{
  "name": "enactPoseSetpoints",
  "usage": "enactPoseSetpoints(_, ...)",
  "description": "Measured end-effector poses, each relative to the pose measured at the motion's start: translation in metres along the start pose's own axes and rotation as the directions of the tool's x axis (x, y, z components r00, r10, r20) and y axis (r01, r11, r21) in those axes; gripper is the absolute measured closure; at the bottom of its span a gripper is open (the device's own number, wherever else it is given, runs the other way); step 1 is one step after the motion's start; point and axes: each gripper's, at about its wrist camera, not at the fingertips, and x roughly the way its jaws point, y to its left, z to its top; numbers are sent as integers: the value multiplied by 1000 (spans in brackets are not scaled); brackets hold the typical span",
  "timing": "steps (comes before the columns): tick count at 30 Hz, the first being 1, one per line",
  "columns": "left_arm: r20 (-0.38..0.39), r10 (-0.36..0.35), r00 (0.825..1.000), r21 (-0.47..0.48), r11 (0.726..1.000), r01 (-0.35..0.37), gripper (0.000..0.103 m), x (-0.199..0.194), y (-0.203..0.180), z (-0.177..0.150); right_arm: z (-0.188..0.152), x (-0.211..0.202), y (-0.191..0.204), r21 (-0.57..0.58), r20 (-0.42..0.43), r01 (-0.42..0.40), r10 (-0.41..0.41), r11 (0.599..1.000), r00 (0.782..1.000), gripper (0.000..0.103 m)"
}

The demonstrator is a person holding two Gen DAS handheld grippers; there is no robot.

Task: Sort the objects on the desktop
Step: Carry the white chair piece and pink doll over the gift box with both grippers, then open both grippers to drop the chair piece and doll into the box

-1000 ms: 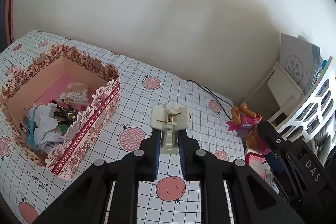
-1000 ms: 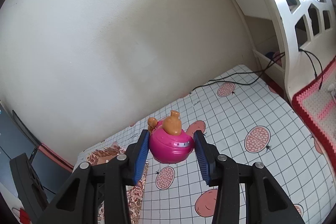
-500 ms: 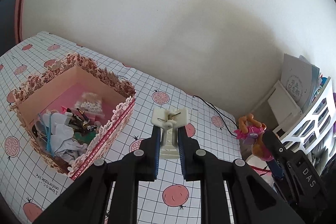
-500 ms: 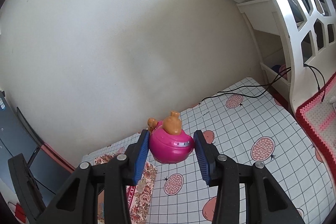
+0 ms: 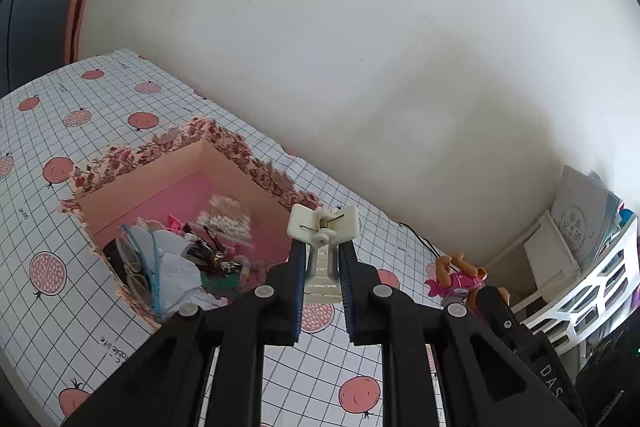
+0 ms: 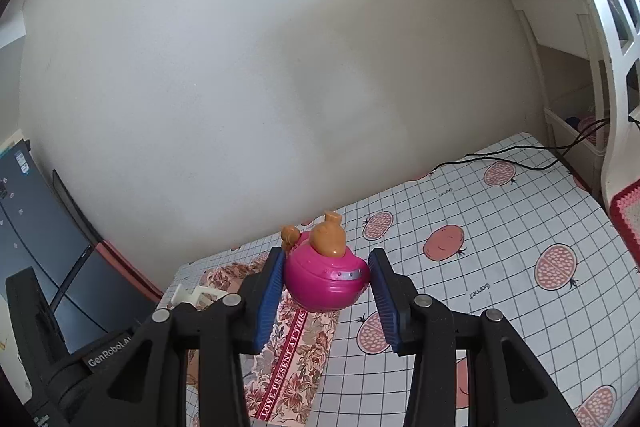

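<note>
My left tool point(image 5: 323, 259) is clamped on a white clip point(image 5: 322, 231), which sticks up past the blue pads point(image 5: 297, 287). Beyond it I see the open floral gift box point(image 5: 224, 143) on the pomegranate-print surface point(image 5: 48, 99), holding crumpled wrappers and a bag of white beads. At right, the other tool point(image 5: 496, 303) carries a pink toy point(image 5: 456, 279), with a white rack point(image 5: 592, 291) behind.
</note>
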Motion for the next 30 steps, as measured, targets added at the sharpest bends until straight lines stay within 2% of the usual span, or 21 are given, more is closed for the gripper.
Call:
enactPoseSetpoints(7,49,51,998,-96,994,-46,86,-18,48,20,-19,20,26,-31,-58,-43,41,999,997,58)
enactPoseSetpoints(18,117,122,986,-174,980,-101,86,-47,101,42,-45,44,74,-132,-129,-131,114,983,985,58)
enactPoseSetpoints(22,112,131,985,-195,975,-108,86,-47,113,43,-54,48,90,-180,-143,-149,124,972,982,58)
enactPoseSetpoints(30,53,135,989,-219,968,-121,86,-28,127,38,-73,66,99,-217,-213,-154,107,964,971,58)
